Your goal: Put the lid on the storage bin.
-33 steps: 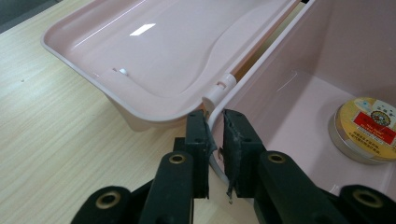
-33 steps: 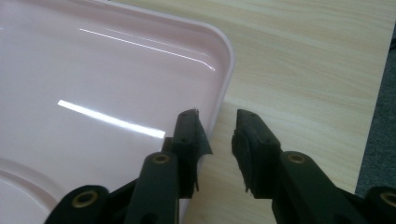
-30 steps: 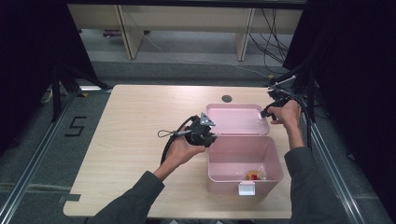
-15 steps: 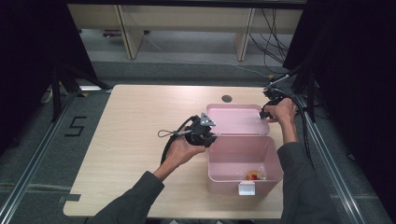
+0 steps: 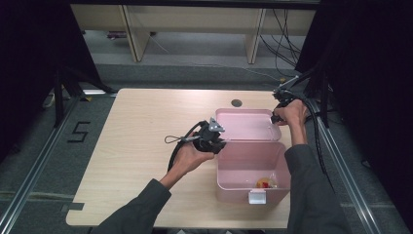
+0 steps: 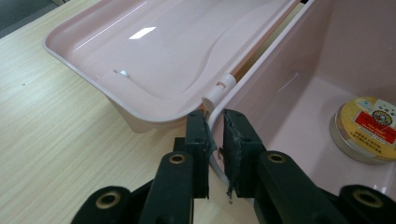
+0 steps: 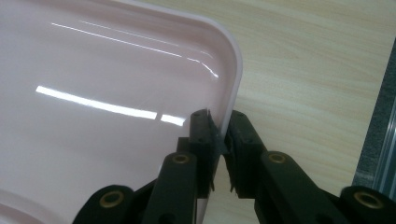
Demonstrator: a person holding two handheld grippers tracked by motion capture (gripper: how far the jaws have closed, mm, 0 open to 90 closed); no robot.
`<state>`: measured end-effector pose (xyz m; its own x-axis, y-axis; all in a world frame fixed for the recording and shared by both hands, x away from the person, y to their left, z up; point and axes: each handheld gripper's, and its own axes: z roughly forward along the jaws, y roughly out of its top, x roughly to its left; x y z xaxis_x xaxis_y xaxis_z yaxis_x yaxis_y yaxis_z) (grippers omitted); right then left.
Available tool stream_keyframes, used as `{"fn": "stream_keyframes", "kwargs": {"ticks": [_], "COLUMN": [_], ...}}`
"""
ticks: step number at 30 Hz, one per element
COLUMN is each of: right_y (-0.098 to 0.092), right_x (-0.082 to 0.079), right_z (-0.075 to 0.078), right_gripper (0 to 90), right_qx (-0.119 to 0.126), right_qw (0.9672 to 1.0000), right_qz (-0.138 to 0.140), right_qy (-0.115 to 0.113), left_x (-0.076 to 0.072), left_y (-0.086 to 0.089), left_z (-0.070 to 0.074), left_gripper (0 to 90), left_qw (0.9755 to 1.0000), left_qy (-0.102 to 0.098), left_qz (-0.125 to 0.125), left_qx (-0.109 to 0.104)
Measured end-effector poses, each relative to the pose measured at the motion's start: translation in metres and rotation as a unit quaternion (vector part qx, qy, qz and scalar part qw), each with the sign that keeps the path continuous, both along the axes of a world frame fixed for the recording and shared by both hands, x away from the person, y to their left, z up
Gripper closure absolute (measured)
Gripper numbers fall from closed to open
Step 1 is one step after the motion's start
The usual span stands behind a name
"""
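Observation:
A pink plastic box (image 5: 251, 161) stands on the table with its hinged lid (image 5: 246, 124) swung open and lying back behind it. My left gripper (image 5: 219, 144) is shut on the box's left rim beside the white hinge, and the rim runs between its pads (image 6: 215, 122). My right gripper (image 5: 273, 118) is at the lid's far right corner. Its jaws have just been closing, and they now pinch the lid's rim (image 7: 220, 122). A round tin (image 6: 369, 128) with a red and yellow label lies on the box's floor (image 5: 265, 183).
The wooden table (image 5: 146, 122) has a dark round hole (image 5: 236, 103) behind the lid. A white latch (image 5: 256, 197) hangs on the box's front wall. The table's right edge and a grey rail (image 7: 378, 140) lie close to the right gripper.
The right hand has shifted a little toward the lid's far right corner. The left hand, the box and the lid have kept still.

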<state>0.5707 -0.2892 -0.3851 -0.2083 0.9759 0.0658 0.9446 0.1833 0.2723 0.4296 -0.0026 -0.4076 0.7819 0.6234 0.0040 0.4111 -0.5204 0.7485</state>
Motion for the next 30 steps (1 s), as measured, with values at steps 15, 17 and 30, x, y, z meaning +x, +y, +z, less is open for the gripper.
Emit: {"fn": "stream_keyframes", "kwargs": {"ticks": [15,17,30], "right_y": [0.002,0.002,-0.006], "right_x": [-0.002,-0.004,-0.020], "right_z": [0.005,0.007,0.019], "right_gripper": [85.5,85.7,86.4], "right_qx": [0.002,0.009,0.025], "right_qw": [0.9996,0.9992,0.9963], "right_qz": [-0.015,-0.024,-0.022], "right_qy": [-0.024,-0.031,-0.080], "left_x": [0.000,0.000,-0.003], "left_y": [-0.001,0.000,-0.003], "left_z": [0.000,0.000,0.000], "left_gripper": [80.2,80.2,80.4], "left_qw": [1.0000,1.0000,0.9999], "left_qy": [-0.001,-0.001,-0.005], "left_qz": [0.000,0.000,0.002], "left_qx": [-0.002,-0.005,-0.008]}}
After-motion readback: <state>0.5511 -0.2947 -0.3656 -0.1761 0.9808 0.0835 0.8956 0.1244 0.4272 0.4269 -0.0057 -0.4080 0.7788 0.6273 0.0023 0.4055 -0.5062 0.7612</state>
